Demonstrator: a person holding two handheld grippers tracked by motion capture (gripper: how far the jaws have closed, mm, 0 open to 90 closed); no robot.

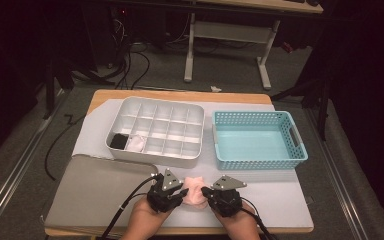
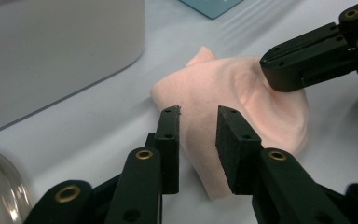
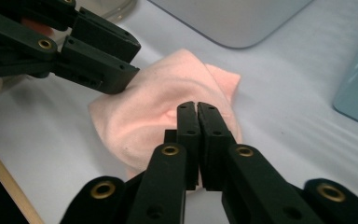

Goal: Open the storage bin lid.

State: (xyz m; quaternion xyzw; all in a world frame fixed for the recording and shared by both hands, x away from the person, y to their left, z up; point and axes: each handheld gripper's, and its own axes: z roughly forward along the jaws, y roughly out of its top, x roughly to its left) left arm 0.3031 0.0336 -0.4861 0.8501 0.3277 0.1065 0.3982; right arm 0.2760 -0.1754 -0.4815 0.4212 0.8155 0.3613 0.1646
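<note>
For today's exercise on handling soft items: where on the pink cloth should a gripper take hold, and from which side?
Probably the raised fold at an outer edge of the pink cloth, coming in low from the side. It lies bunched on the white mat, so its ridges give the pads something to pinch. The right gripper is shut on one such fold.

The pink cloth looks soft and matt, with a fine, slightly fuzzy knit and rounded folds. The gripper jaws are matt black plastic with brass-coloured rivets – their pads look faintly grainy. The white mat is smooth with a dull sheen. At far left the divided organiser is smooth pale plastic; at far right the turquoise basket is perforated plastic – glossy inside. The table edge is light wood.
</note>
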